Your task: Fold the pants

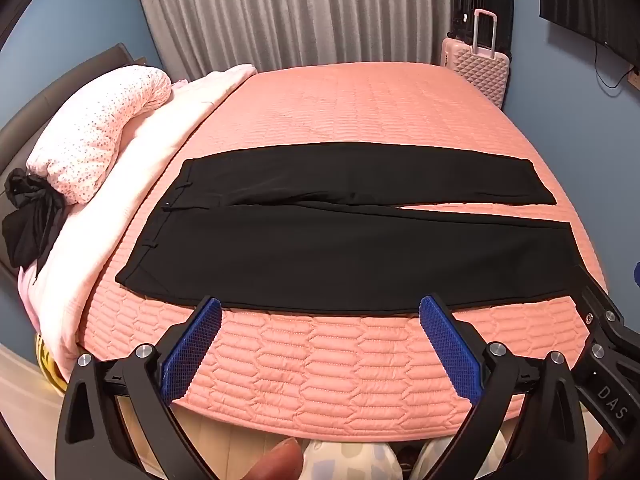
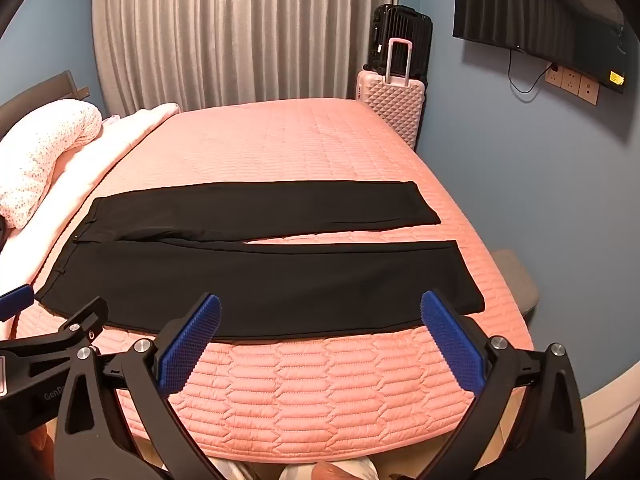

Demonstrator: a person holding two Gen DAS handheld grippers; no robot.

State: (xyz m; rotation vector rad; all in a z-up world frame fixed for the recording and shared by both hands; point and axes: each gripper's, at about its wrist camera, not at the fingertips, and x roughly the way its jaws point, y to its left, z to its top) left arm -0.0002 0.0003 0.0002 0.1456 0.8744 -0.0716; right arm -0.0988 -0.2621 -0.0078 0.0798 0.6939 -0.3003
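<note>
Black pants [image 1: 352, 256] lie flat across the pink quilted bed [image 1: 340, 364], waistband to the left, both legs running right with a narrow gap between them. They also show in the right wrist view [image 2: 256, 280]. My left gripper [image 1: 320, 308] is open and empty, its blue pads [image 1: 192, 348] just short of the near leg's front edge. My right gripper [image 2: 320, 308] is open and empty, hovering at the same front edge further right. Part of the right gripper shows in the left wrist view [image 1: 608, 344].
A pink dotted pillow [image 1: 100, 132] and a pale blanket [image 1: 132, 184] lie at the bed's left. A black garment [image 1: 28, 216] sits by the headboard. Pink [image 2: 394, 108] and black suitcases stand in the far corner. A TV [image 2: 540, 20] hangs on the right wall.
</note>
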